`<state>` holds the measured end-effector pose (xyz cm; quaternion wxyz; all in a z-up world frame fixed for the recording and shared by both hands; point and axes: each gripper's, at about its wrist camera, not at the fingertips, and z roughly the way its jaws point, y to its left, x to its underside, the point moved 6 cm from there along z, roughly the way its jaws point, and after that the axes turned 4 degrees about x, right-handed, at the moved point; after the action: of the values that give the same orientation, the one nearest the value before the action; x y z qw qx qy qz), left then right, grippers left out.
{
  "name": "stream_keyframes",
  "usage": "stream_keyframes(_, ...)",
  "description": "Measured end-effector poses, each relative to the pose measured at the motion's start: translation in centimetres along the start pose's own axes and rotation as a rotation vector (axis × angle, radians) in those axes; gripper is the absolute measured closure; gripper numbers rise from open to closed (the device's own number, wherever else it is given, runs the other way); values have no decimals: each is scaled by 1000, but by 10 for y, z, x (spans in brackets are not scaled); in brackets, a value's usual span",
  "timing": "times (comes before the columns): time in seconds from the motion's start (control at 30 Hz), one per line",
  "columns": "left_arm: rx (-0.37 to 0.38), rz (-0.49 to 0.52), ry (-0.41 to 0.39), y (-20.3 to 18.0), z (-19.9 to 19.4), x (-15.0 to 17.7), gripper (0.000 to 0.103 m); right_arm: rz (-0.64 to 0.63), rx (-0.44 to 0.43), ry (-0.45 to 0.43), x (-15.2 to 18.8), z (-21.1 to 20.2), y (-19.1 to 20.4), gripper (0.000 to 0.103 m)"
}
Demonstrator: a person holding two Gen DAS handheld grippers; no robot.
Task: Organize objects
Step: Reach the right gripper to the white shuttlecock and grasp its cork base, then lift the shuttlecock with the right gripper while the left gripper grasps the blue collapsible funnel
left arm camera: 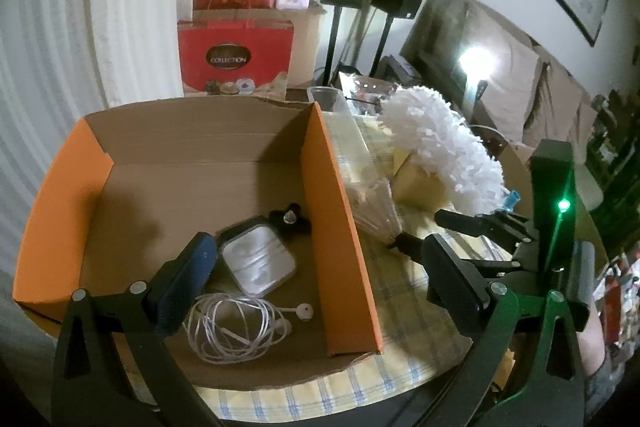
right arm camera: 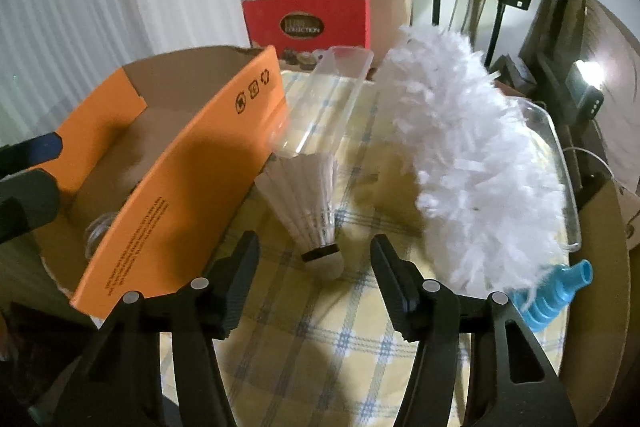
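right gripper (right arm camera: pixel 316 267) agape at shuttlecock (right arm camera: pixel 310 203); cork blurred

Left hand-held gripper (left arm camera: pixel 316 267) jaws spread wide; right hand-held gripper (right arm camera: pixel 316 275) jaws apart, nothing gripped.

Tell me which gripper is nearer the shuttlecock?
Right. The right gripper is open with the shuttlecock cork between its fingers, untouched. The left gripper straddles the orange box wall, one finger inside, beside the shuttlecock.

Shuttlecock (right arm camera: pixel 310 211) betw box wall (right arm camera: pixel 180 195) & duster (right arm camera: pixel 480 163), approach lane clear
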<state>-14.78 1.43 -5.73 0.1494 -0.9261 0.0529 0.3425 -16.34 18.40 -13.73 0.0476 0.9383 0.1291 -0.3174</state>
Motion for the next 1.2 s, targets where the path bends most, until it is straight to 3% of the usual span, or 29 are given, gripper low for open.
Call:
stream_keyframes(0.3,-2,1,22,2,8,1,1,-12,-3,53,4,34,3,54)
stream_keyframes(0.63,-20,20,28,2,12,0,1,-18,4,64,4,51,5,55)
stream_keyframes(0.77,-18,21,32,1,13,1,1,-22,-1,76,5,55,7,65)
stream_keyframes(1.2,6,34,25,-13,8,-1,1,-10,-12,34,11,24,3,70)
